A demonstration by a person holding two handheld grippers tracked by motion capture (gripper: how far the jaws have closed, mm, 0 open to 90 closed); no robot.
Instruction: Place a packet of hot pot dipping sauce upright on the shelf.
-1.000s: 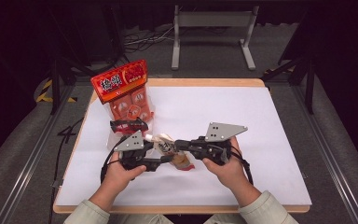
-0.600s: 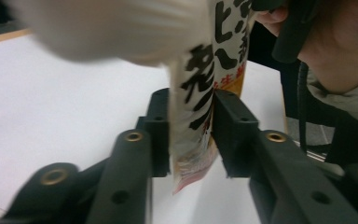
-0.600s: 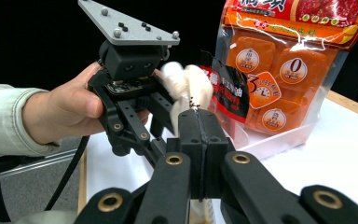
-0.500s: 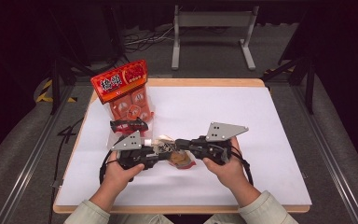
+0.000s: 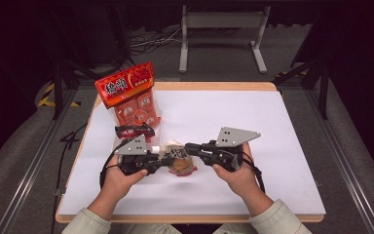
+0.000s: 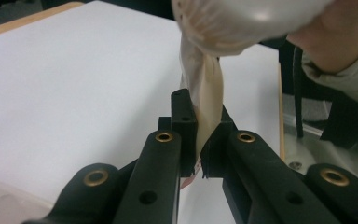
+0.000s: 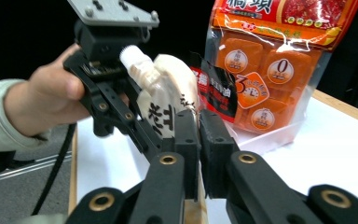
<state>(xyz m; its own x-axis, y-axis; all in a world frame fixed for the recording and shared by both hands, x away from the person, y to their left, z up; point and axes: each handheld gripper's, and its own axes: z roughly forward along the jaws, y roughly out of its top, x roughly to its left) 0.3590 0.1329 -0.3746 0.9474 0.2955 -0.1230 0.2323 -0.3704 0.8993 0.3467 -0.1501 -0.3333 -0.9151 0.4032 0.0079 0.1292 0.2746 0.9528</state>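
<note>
Between claws (image 5: 161,162), pouch (image 5: 177,158) (contents unreadable)

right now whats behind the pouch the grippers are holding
Behind the pouch stands an orange snack bag, with a small black-and-red packet in front of it. The bag's lower left is covered.
</note>
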